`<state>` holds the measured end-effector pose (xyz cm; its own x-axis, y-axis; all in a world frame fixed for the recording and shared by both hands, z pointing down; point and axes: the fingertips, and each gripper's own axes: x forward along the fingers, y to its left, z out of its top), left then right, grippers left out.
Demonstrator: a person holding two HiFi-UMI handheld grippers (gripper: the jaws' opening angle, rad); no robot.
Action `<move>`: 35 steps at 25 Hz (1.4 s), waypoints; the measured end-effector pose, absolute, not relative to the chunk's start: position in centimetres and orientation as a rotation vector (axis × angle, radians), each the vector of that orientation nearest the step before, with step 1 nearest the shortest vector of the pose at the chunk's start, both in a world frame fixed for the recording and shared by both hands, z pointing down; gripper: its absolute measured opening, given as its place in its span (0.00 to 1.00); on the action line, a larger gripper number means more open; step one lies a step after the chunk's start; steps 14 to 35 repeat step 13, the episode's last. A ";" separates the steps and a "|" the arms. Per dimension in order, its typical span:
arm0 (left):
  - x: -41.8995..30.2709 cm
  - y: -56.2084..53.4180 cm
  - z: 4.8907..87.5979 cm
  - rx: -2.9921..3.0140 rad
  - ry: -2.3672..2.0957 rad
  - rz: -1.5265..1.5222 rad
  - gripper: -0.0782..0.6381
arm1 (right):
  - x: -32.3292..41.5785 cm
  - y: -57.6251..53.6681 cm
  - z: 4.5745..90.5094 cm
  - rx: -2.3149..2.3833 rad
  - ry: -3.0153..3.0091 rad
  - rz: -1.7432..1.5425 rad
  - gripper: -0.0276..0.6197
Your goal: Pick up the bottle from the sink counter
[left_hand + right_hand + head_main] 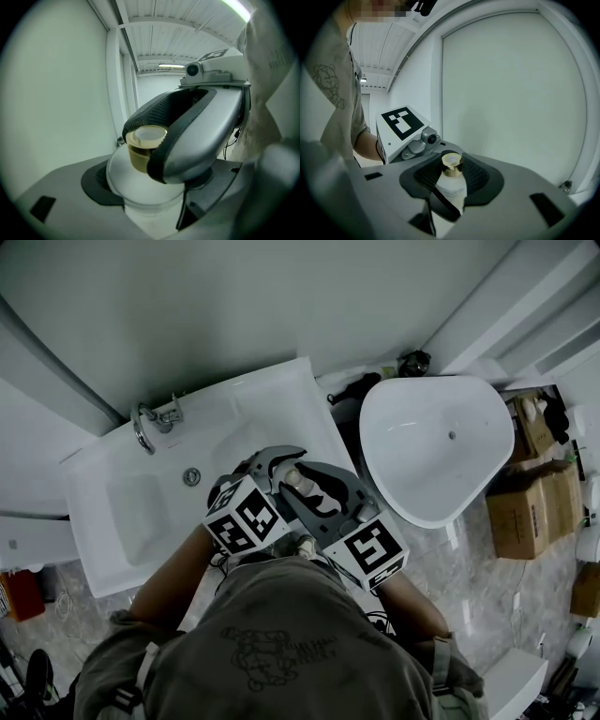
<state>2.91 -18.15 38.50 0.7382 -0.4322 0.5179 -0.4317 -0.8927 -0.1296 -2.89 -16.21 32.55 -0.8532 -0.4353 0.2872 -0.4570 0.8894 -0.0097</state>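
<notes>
A white bottle with a gold cap [293,478] is held between both grippers above the sink counter [309,404], near its right end. In the left gripper view the bottle [140,180] fills the gap in my left gripper [150,199]. The black pad [96,180] lies against the bottle's shoulder, and the right gripper's grey jaw crosses its neck. In the right gripper view my right gripper [452,185] is shut on the bottle [453,190] just under the cap. The left gripper's marker cube [402,123] sits behind it.
The white sink basin [141,512] with a chrome faucet [155,418] lies to the left below the grippers. A large white oval tub [436,446] stands to the right, with cardboard boxes [525,507] beyond it. A plain wall is behind the sink.
</notes>
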 end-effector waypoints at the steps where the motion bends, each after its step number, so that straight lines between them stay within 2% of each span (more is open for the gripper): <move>1: 3.0 -18.2 38.6 -2.927 0.727 -0.874 0.59 | -2.8 -16.3 32.7 0.669 -2.774 0.112 0.26; 35: 3.2 -18.5 38.7 -2.912 0.728 -0.886 0.59 | -2.3 -16.4 33.2 0.665 -2.757 0.109 0.26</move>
